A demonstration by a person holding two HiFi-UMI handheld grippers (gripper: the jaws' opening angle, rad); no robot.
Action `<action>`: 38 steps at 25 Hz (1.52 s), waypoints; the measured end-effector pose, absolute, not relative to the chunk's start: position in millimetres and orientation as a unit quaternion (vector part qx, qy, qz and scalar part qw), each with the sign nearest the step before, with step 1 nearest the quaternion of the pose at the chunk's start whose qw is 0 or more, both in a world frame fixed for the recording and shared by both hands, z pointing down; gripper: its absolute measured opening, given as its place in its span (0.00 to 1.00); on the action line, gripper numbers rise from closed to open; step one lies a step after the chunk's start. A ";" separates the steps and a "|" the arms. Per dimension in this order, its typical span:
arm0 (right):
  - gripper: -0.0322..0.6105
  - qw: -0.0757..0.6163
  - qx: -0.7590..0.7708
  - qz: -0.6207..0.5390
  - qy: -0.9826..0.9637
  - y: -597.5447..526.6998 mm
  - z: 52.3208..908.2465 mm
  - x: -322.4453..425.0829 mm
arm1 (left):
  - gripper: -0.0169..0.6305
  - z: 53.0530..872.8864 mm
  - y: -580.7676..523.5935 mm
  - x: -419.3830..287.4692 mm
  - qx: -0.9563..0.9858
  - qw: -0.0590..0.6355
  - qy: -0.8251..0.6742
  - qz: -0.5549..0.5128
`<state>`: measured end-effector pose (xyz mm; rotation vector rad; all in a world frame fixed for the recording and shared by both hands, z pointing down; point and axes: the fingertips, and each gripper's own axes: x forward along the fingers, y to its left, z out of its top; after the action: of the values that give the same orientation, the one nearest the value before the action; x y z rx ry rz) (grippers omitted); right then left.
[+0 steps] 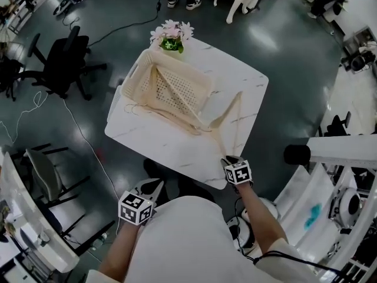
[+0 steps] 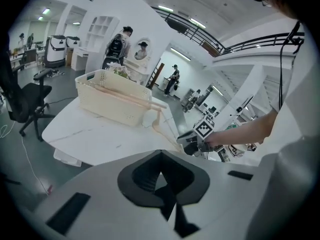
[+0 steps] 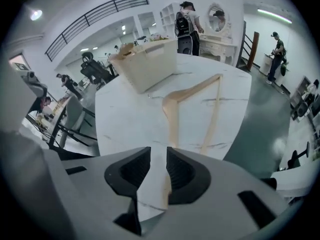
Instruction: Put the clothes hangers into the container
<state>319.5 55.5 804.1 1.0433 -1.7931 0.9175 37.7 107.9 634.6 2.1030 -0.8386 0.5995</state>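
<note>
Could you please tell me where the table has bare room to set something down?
Two patches are bare: the near-left stretch of the table between the basket and the front edge, and the far-right corner beyond the loose hanger. It is crowded inside the basket and around the right claw at that hanger's near end.

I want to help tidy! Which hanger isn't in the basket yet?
The hanger lying flat on the table, just ahead of the right hand-held gripper. The other hangers rest in or across the basket.
</note>
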 end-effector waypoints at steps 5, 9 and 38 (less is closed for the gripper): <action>0.22 0.486 0.416 0.342 -0.688 55.9 839.0 340.1 | 0.04 642.2 116.9 35.5 0.810 0.403 -0.355 0.236; 0.25 0.501 0.408 0.322 -0.692 54.1 854.8 338.7 | 0.04 646.5 117.5 38.9 0.802 0.409 -0.366 0.235; 0.19 0.346 0.382 0.408 -0.753 54.1 761.1 333.6 | 0.04 648.5 95.2 65.2 0.808 0.408 -0.351 0.241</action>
<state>333.6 54.1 761.1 0.9919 -1.9544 1.0588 65.2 95.2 648.5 2.0359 -0.8837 0.6070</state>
